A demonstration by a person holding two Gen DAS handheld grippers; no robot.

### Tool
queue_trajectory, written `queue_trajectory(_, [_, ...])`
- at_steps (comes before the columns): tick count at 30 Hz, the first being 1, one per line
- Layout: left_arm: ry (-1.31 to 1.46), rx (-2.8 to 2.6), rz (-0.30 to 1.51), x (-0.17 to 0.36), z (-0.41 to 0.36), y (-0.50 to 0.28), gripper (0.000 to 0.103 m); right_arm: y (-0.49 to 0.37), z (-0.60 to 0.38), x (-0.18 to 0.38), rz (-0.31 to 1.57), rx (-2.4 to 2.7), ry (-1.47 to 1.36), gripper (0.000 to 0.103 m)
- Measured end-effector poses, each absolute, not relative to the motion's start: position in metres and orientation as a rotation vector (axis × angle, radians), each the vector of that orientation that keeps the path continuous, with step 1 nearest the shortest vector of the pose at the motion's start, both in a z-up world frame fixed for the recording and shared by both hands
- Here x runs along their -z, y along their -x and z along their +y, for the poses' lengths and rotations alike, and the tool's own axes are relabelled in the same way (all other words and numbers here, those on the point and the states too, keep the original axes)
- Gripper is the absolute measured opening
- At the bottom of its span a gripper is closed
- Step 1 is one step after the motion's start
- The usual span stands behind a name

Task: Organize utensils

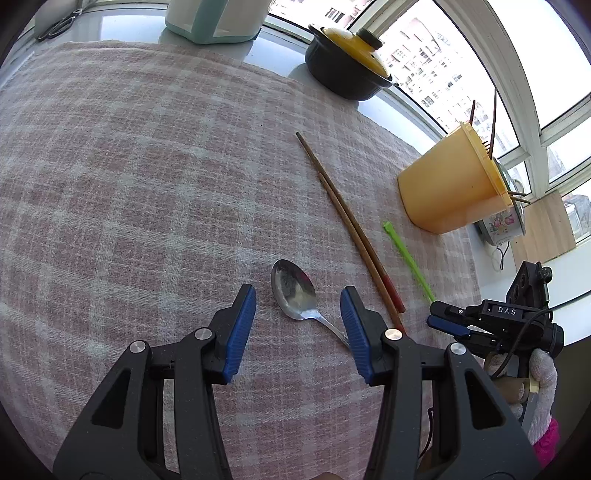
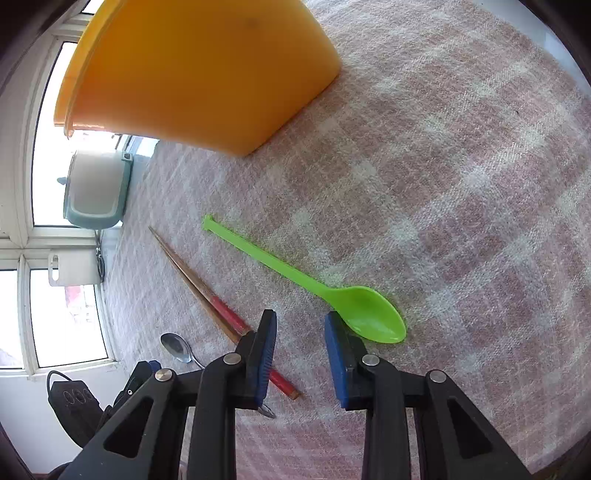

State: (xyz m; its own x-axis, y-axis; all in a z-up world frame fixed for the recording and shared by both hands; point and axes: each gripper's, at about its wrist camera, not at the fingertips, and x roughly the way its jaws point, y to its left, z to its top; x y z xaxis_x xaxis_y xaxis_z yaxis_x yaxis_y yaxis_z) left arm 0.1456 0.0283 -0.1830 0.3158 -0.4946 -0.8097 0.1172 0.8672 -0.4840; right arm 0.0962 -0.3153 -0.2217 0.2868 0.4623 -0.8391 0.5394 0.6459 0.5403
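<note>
A metal spoon [image 1: 293,291] lies on the pink checked cloth [image 1: 129,166], its bowl between the fingertips of my left gripper [image 1: 298,295], which is open and not pressing on it. A pair of wooden chopsticks with red ends [image 1: 343,210] lies to its right, then a green plastic spoon [image 2: 369,314]. My right gripper [image 2: 301,317] is open over bare cloth. The green spoon's bowl lies just beside its right finger, and the chopsticks [image 2: 199,284] pass under its left finger. A yellow utensil holder [image 2: 207,70] stands beyond, with some chopsticks poking out of its top [image 1: 491,122].
A black pot with a yellow lid [image 1: 351,62] and a teal-and-white container [image 1: 214,22] stand at the cloth's far edge by the window. Scissors [image 1: 59,26] lie far left. A floral cooker [image 1: 502,225] sits behind the holder. A gloved hand [image 1: 543,380] holds the right gripper.
</note>
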Motion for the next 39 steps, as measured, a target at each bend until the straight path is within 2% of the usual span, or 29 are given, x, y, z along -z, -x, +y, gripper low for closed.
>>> queue_trajectory(7, [0.346,0.450,1.193,0.182,0.025,-0.147,0.049,-0.093,-0.360,0.209,1.285,0.280,-0.837,0.026])
queue_trajectory(9, [0.348,0.454,1.195,0.183,0.026,-0.147,0.049,-0.097,-0.372,0.208,1.275,0.325,-0.859,0.031])
queue_trajectory(11, [0.354,0.455,1.196,0.183,0.027,-0.148,0.049,-0.099,-0.375,0.202,1.244,0.352,-0.892,0.031])
queue_trajectory(15, [0.362,0.450,1.202,0.186,0.032,-0.151,0.049,-0.107,-0.360,0.188,1.179,0.271,-0.901,0.029])
queue_trajectory(17, [0.364,0.443,1.204,0.187,0.035,-0.152,0.049,-0.119,-0.345,0.189,1.191,0.230,-0.874,0.026])
queue_trajectory(24, [0.385,0.422,1.196,0.184,0.052,-0.148,0.049,-0.136,-0.320,0.184,1.232,0.297,-0.673,0.026])
queue_trajectory(31, [0.396,0.417,1.207,0.189,0.053,-0.148,0.049,-0.126,-0.322,0.181,1.186,0.190,-0.847,0.026])
queue_trajectory(39, [0.417,0.405,1.193,0.186,0.061,-0.142,0.049,-0.195,-0.248,0.179,1.218,0.048,-0.552,0.026])
